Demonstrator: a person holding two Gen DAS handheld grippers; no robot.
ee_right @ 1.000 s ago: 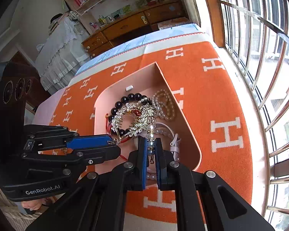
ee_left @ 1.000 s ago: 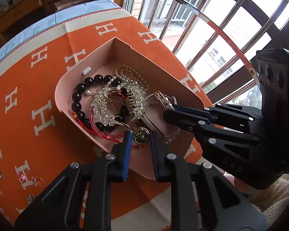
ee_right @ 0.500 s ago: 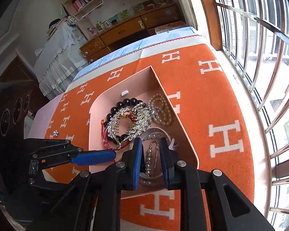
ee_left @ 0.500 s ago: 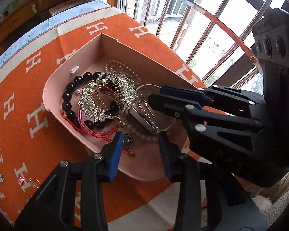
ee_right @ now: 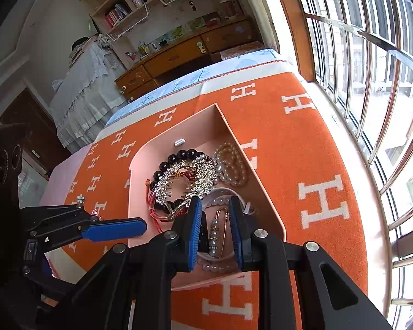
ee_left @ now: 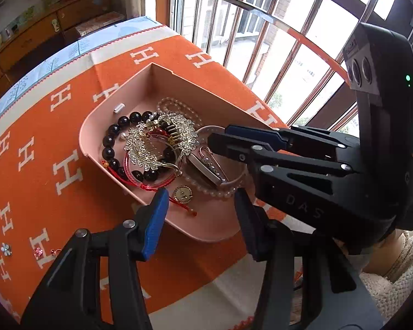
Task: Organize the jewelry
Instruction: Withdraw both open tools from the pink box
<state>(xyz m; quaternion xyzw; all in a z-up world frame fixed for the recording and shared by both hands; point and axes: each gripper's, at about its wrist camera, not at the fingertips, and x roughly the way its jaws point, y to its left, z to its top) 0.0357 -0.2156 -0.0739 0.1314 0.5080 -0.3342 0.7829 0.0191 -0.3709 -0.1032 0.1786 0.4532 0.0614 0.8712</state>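
Observation:
A pink tray (ee_left: 206, 225) (ee_right: 264, 192) sits on the orange H-patterned cloth and holds a black bead bracelet (ee_left: 114, 132), a rhinestone leaf comb (ee_left: 154, 143) (ee_right: 187, 178), pearl strands (ee_right: 231, 165), a red cord with a gold charm (ee_left: 182, 194) and a pearl pin (ee_right: 216, 233). My left gripper (ee_left: 201, 214) is open and empty over the tray's near edge. My right gripper (ee_right: 214, 231) is open above the pearl pin, which lies in the tray. It also shows in the left wrist view (ee_left: 231, 140).
Small flower earrings and a ring (ee_left: 38, 251) lie on the cloth left of the tray; one flower shows in the right wrist view (ee_right: 80, 198). A barred window (ee_right: 371, 82) runs along the table's right edge. A wooden dresser (ee_right: 179, 55) stands beyond the table.
My right gripper opened and let the pearl pin drop into the tray. My left gripper opened wider, let go of the gold charm, and drew back and up.

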